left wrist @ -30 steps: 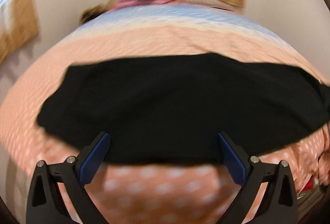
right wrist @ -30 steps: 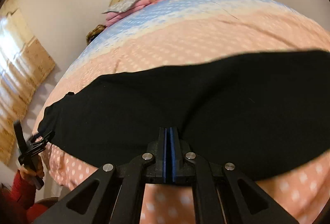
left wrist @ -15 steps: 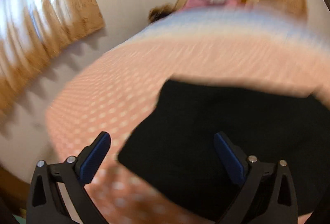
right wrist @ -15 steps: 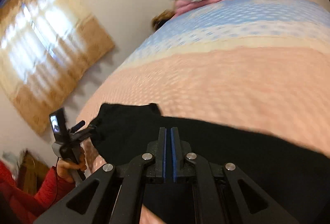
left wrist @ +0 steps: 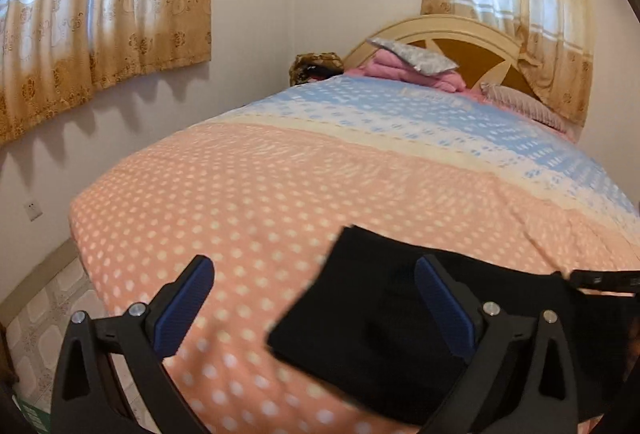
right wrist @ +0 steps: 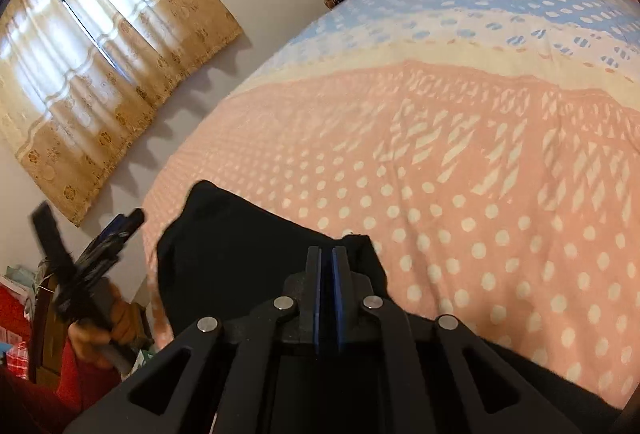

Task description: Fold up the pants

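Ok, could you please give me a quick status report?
Left gripper open, empty. Right gripper shut on pants. Pants half folded on bed. Nothing in the way.

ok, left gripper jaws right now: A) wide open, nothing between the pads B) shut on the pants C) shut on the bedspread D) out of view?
A: in the left wrist view the left gripper has its blue pads spread far apart above the dotted bedspread, and the black pants lie below, ungripped.

Soft daylight through curtained windows (left wrist: 100, 6); scalloped curtain shadows on wall (left wrist: 248, 14). Strong fisheye bending, dark vignette corners. Black pants (left wrist: 372, 322) lose all detail; near bedspread (left wrist: 224, 194) slightly blurred.
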